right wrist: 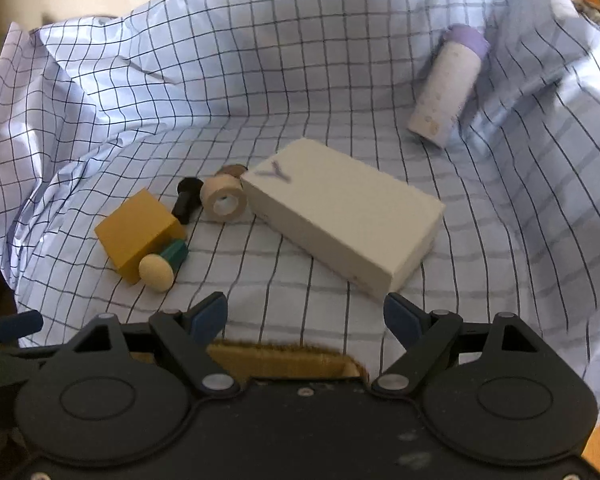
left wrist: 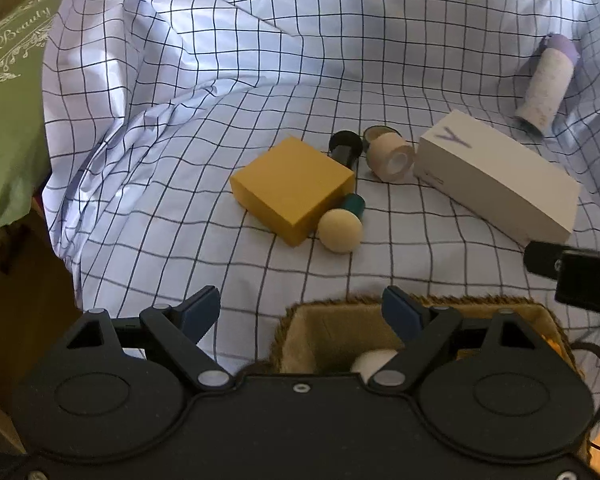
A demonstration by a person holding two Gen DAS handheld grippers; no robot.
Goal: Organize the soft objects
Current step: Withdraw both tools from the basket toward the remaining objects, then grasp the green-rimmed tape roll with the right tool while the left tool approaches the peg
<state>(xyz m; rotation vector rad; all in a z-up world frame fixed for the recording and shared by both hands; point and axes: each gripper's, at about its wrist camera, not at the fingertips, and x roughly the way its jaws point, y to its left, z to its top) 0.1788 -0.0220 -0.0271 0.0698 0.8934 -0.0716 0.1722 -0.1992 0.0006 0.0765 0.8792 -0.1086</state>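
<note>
On the checked cloth lie a yellow foam block (left wrist: 294,188) (right wrist: 138,230), a cream ball-headed piece with a green stem (left wrist: 340,230) (right wrist: 158,270), a beige tape roll (left wrist: 390,157) (right wrist: 224,199), a black cylinder (left wrist: 345,147) (right wrist: 187,198), a white box marked Y (left wrist: 496,184) (right wrist: 340,216) and a white-and-purple tube (left wrist: 546,86) (right wrist: 448,84). My left gripper (left wrist: 302,312) is open and empty above the rim of a woven basket (left wrist: 300,320) holding a white object (left wrist: 374,360). My right gripper (right wrist: 305,318) is open and empty above the basket's edge (right wrist: 276,358).
The blue checked cloth (left wrist: 220,80) is rumpled and rises in folds at the left and back. A green cushion with white lettering (left wrist: 8,100) lies left of it. Part of the right gripper (left wrist: 580,276) shows in the left wrist view.
</note>
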